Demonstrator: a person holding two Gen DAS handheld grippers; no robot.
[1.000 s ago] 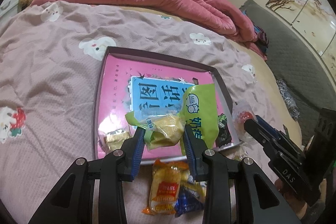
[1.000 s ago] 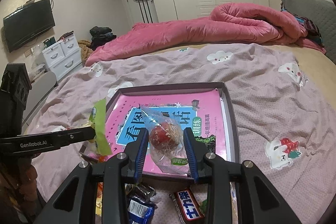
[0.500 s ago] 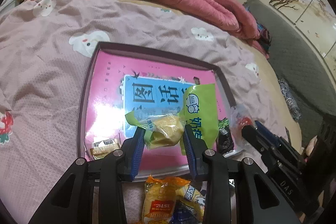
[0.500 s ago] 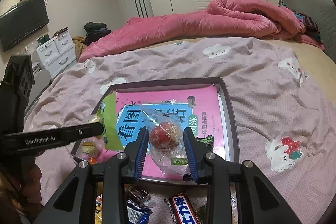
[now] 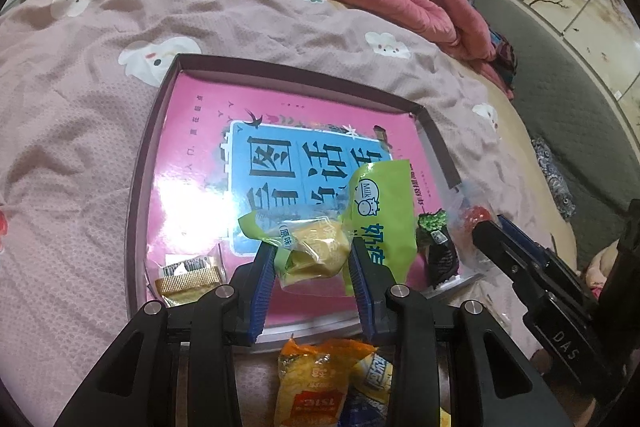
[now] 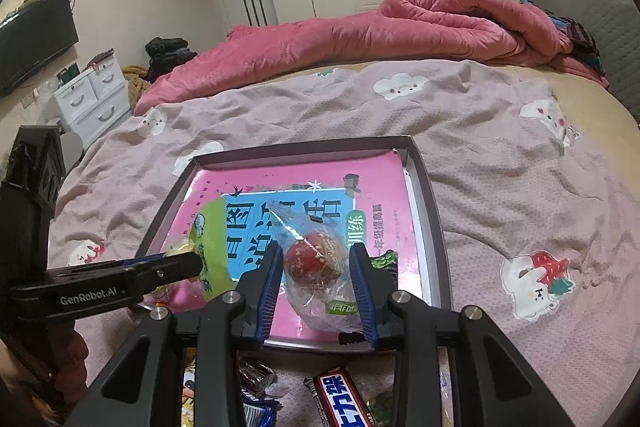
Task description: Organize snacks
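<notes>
Item 1, risk: you held both snacks by slack wrappers, so either could've slipped or swung out over the tray (image 5: pixel 140 163) edge if you let go too early. Your two grippers also sat close together at the tray's near side; a clash looked possible.

Item 2, left gripper (image 5: pixel 312 259): jaws narrow, clamped on green-wrapped cake (image 5: pixel 316 247), wrapper flap sticking up beside right jaw, above the pink book (image 5: pixel 192 147) in the tray.

Item 3, right gripper (image 6: pixel 316 267): jaws narrow, gripping clear-bagged red ball snack (image 6: pixel 314 259), centred between jaws, above tray's near edge.

Item 4: loose snacks (image 6: pixel 340 403) lay on bed (image 6: pixel 500 187), below jaws, outside tray.
</notes>
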